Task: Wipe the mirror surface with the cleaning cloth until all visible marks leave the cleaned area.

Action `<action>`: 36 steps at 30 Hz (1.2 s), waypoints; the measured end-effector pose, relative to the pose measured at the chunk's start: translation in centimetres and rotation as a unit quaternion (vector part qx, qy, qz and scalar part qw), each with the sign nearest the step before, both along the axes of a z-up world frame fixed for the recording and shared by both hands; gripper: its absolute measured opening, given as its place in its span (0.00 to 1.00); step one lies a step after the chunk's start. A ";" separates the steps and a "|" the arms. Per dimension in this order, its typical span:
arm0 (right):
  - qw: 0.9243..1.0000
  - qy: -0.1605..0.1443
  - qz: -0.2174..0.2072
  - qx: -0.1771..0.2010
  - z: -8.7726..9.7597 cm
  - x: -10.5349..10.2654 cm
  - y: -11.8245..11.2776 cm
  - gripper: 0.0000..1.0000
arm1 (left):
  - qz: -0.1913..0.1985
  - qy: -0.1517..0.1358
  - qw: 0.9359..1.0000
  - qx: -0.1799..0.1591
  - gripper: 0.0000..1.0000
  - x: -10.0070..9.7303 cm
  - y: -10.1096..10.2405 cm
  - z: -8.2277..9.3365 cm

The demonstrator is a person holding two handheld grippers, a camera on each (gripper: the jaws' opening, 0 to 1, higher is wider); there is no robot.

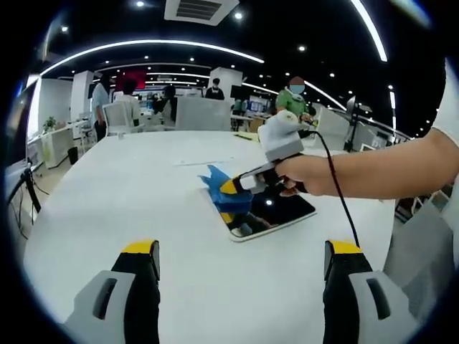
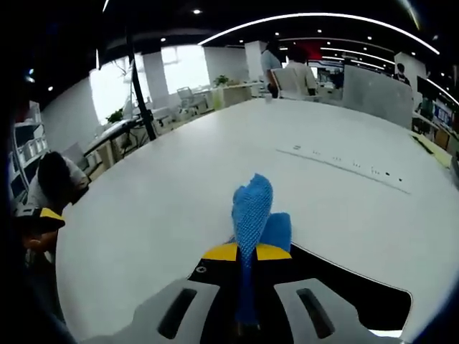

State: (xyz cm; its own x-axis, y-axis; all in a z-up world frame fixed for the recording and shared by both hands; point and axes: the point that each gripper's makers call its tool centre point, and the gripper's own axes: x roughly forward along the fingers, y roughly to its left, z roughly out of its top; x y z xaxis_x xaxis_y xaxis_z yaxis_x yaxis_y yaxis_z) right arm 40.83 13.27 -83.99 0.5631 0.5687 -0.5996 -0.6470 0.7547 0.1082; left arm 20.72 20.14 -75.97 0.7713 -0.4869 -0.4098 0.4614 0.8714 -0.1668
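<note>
A flat rectangular mirror (image 1: 276, 213) with a pale rim lies on the white table (image 1: 143, 193), reflecting ceiling lights. The blue cleaning cloth (image 1: 217, 180) sticks up at the mirror's far left corner, pinched in my right gripper (image 1: 229, 188), which a hand holds from the right. In the right gripper view the cloth (image 2: 252, 208) rises between the yellow-tipped jaws of my right gripper (image 2: 247, 252), with the dark mirror (image 2: 344, 287) below and to the right. My left gripper (image 1: 242, 252) hangs open over the table, short of the mirror, with nothing between its jaws.
The big white table (image 2: 143, 208) stretches far around the mirror. A faint dotted line (image 2: 344, 163) crosses it beyond the cloth. Several people and chairs (image 1: 122, 115) sit at the far end. A tripod (image 1: 25, 188) stands off the table's left edge.
</note>
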 end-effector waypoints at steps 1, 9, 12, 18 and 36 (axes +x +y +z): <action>1.000 0.000 0.000 -0.001 -0.1 0.1 -0.1 0.01 | 0.000 0.000 1.000 0.000 0.96 0.0 0.0 0.0; 1.000 0.006 -0.005 0.003 -0.4 -0.5 -0.2 0.01 | 0.001 0.001 1.000 0.001 0.96 -0.1 0.0 0.0; 1.000 0.003 0.001 -0.001 -0.5 -0.4 -0.2 0.01 | 0.001 0.000 1.000 0.003 0.96 -0.1 0.0 0.1; 1.000 0.004 -0.002 0.009 -0.3 -0.7 -0.4 0.01 | 0.000 -0.003 1.000 0.003 0.96 0.0 0.0 0.3; 1.000 0.003 -0.009 0.010 -0.2 -0.6 -1.6 0.01 | 0.000 -0.005 1.000 0.005 0.96 -0.2 -0.1 0.6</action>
State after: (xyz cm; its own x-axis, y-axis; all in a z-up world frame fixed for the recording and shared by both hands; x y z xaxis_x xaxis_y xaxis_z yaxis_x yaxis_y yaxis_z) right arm 40.19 11.63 -84.24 0.5704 0.5707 -0.5908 -0.6323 0.7641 0.1276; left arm 20.56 19.99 -75.37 0.7760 -0.4824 -0.4062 0.4626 0.8732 -0.1534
